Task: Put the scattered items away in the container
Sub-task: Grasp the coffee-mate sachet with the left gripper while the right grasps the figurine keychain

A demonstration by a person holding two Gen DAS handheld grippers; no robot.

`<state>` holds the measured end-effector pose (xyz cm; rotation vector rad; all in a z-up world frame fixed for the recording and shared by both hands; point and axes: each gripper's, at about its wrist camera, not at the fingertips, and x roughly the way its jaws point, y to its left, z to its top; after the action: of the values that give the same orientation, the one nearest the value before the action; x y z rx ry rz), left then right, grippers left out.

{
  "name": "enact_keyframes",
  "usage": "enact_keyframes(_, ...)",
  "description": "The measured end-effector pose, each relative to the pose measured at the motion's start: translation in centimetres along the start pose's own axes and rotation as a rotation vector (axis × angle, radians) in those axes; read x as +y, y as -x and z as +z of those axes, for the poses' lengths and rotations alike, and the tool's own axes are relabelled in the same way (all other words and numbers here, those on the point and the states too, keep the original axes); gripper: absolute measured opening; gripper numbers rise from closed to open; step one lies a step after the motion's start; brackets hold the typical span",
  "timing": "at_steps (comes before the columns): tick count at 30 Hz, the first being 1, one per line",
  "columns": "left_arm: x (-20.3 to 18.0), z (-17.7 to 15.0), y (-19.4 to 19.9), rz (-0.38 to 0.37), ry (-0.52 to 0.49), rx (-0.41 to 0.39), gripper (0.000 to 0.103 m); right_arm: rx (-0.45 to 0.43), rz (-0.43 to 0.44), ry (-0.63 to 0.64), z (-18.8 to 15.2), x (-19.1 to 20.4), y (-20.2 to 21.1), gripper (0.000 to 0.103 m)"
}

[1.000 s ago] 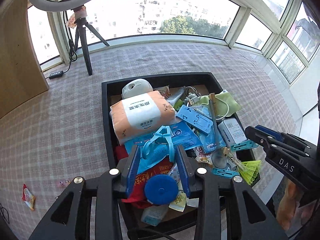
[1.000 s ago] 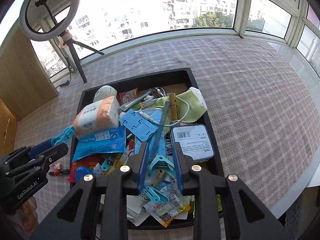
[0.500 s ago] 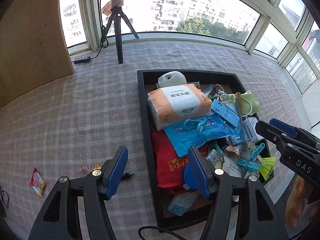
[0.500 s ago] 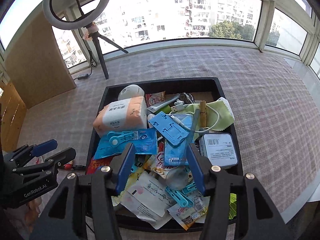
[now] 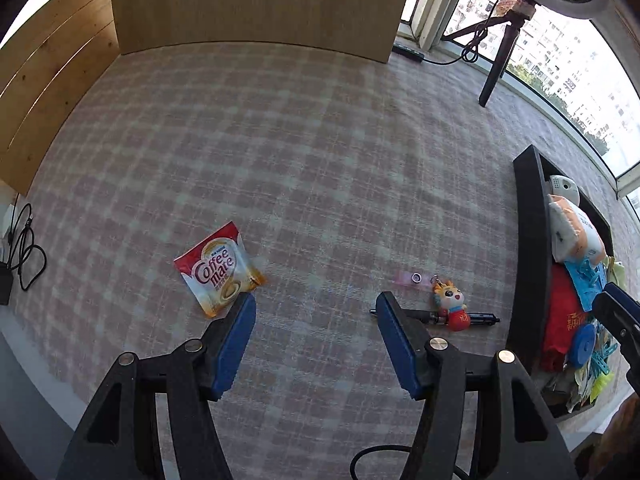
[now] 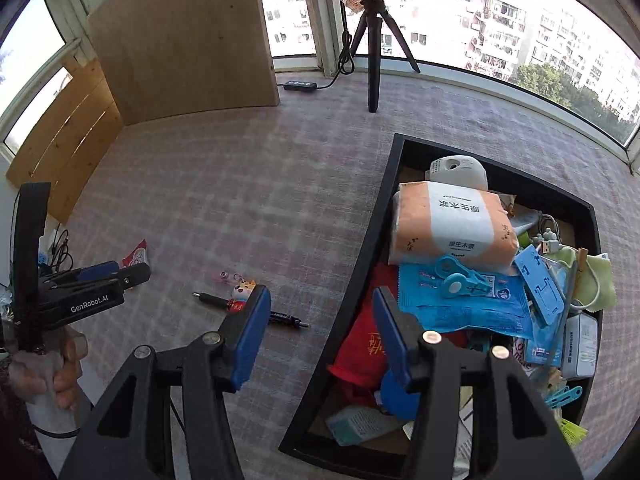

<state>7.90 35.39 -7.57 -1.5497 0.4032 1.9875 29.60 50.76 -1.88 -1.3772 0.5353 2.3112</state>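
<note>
Left wrist view: the left gripper (image 5: 316, 312) hangs over the checked tabletop (image 5: 300, 152) with its jaws wide and nothing between them, apparently lined up on the items not yet tidied: a Coffee-mate sachet (image 5: 220, 270) just beyond its left finger, and a doll keychain (image 5: 450, 304) lying across a black pen (image 5: 480, 317) beside its right finger. The black tray (image 5: 526, 260) stands at the right edge. Right wrist view: the right gripper (image 6: 320, 312), also wide and empty, straddles the near wall of the tray (image 6: 356, 280). The tray is heaped: a tissue pack (image 6: 452, 224) against a white device (image 6: 458, 170), blue clips (image 6: 460, 280) on a blue packet (image 6: 460, 304), a red cloth (image 6: 368, 344), a green cloth (image 6: 596, 276). Pen (image 6: 248, 309) and keychain (image 6: 242, 292) lie outside it, near the left finger.
</note>
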Motion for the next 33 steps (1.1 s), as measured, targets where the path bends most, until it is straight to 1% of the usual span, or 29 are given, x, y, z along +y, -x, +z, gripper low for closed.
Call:
enact_keyframes(3, 2.9, 0.0, -1.2, 0.008, 0.062, 0.031, 0.060, 0.049, 0.014, 0.049, 0.4, 2.4, -1.8, 0.052)
enact_keyframes(6, 4.8, 0.0, -2.1, 0.015, 0.102, 0.049, 0.060, 0.106, 0.016, 0.086, 0.7, 4.2, -3.9, 0.052)
enact_keyframes(11, 7.0, 0.4, -3.7, -0.004, 0.178, 0.077, 0.064, 0.174, -0.009, 0.128, 1.0, 6.3, -6.9, 0.052)
enact_keyframes(16, 8.4, 1.1, -5.1, -0.017, 0.244, 0.104, 0.064, 0.237, -0.025, 0.144, 1.1, 7.1, -9.5, 0.052)
enact_keyframes(21, 8.3, 1.6, -6.1, -0.033, 0.279, 0.121, 0.068, 0.280, -0.025, 0.127, 1.3, 7.0, -11.3, 0.052)
enact_keyframes(26, 7.2, 2.5, -7.4, -0.015, 0.277, 0.141, 0.069, 0.305, -0.038, 0.135, 1.4, 6.9, -12.5, 0.052)
enact_keyframes(29, 5.9, 3.1, -8.0, 0.040, 0.243, 0.144, 0.069, 0.320, -0.043, 0.128, 1.5, 6.6, -13.1, 0.052)
enact_keyframes(33, 4.0, 3.4, -8.6, 0.119, 0.176, 0.140, 0.068, 0.338, -0.025, 0.109, 1.6, 6.1, -13.7, 0.052)
